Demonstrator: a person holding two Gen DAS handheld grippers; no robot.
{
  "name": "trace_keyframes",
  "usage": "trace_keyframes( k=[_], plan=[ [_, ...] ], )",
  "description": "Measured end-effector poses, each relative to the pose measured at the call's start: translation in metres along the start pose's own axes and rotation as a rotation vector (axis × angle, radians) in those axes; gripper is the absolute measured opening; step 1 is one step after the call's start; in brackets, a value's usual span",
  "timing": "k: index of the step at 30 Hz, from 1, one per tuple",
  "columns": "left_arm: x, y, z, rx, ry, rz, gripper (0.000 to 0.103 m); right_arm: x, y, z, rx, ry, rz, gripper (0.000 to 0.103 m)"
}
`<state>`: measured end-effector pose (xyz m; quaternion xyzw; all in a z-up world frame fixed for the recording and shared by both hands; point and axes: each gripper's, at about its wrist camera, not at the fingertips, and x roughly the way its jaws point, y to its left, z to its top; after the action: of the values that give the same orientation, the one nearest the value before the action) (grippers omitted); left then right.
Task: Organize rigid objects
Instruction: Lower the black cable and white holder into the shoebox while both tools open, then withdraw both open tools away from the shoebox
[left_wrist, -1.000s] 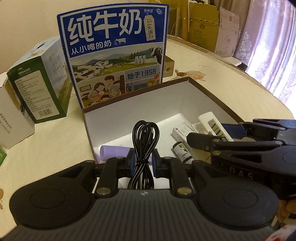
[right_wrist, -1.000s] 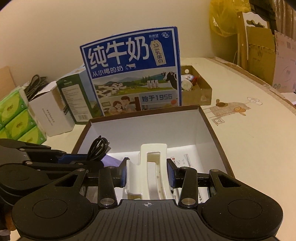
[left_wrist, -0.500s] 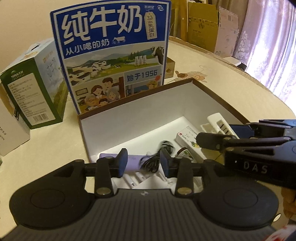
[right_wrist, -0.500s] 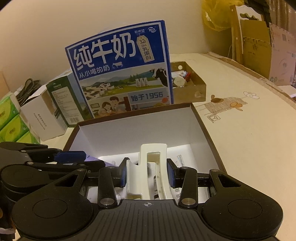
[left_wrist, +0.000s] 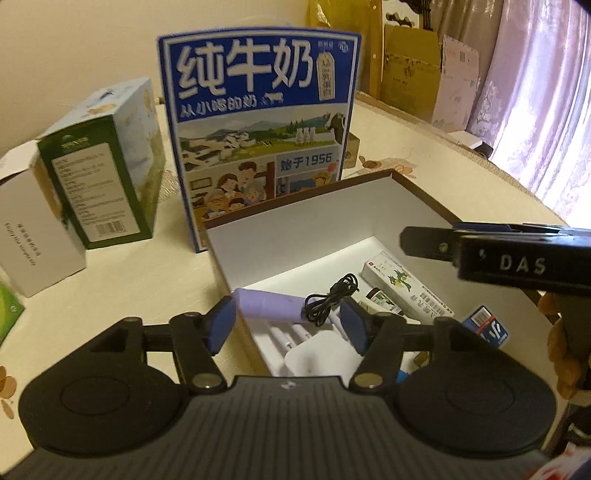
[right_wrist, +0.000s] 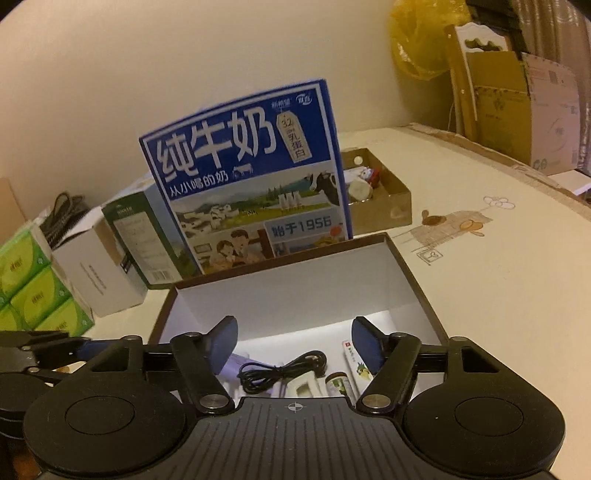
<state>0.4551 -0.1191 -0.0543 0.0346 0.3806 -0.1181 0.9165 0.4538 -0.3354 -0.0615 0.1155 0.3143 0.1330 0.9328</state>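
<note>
Dropping items into the storage box (right_wrist: 413, 280)

Both grippers, left gripper (left_wrist: 288, 325) and right gripper (right_wrist: 293, 345), opening with fingers released over box; black cable (left_wrist: 330, 301) and white clip (right_wrist: 304, 384) lying loose inside, nothing grasped.

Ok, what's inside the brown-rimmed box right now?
In the box: a purple tube, a coiled black cable, a white medicine carton, a small dark bottle, white pens and a white plastic piece. The tools hide its near end.

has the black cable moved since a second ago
Yes. The black cable has left the left gripper, whose jaws are opening, and dropped into the box, beside the purple tube.
</note>
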Motion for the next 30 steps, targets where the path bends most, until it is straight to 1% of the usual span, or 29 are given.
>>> trace_keyframes(
  k=[4, 6, 10, 13, 15, 18, 22, 26, 30],
  plan=[
    [-0.026, 0.005, -0.009, -0.008, -0.023, -0.011, 0.061, -0.023, 0.003, -0.01, 0.019, -0.008, -0.006, 0.068],
    [-0.042, 0.006, -0.014, -0.005, -0.039, -0.01, 0.066, -0.036, 0.007, -0.018, 0.022, -0.006, -0.017, 0.069],
    [-0.078, 0.007, -0.026, 0.006, -0.075, -0.002, 0.067, -0.066, 0.017, -0.035, 0.028, -0.012, -0.033, 0.07],
    [-0.107, 0.008, -0.039, 0.012, -0.104, 0.006, 0.071, -0.088, 0.027, -0.049, 0.041, -0.013, -0.048, 0.071],
    [-0.125, 0.009, -0.049, 0.016, -0.117, 0.017, 0.076, -0.103, 0.034, -0.059, 0.044, -0.016, -0.048, 0.071],
    [-0.152, 0.009, -0.067, 0.018, -0.137, 0.043, 0.081, -0.12, 0.045, -0.071, 0.072, -0.014, -0.046, 0.072],
    [-0.186, 0.013, -0.092, 0.008, -0.153, 0.078, 0.083, -0.143, 0.06, -0.085, 0.107, -0.022, -0.037, 0.072],
    [-0.216, 0.02, -0.114, -0.009, -0.148, 0.085, 0.083, -0.168, 0.077, -0.1, 0.149, -0.021, 0.002, 0.072],
    [-0.243, 0.026, -0.137, -0.04, -0.135, 0.094, 0.082, -0.191, 0.097, -0.115, 0.138, -0.008, 0.007, 0.072]
  ],
)
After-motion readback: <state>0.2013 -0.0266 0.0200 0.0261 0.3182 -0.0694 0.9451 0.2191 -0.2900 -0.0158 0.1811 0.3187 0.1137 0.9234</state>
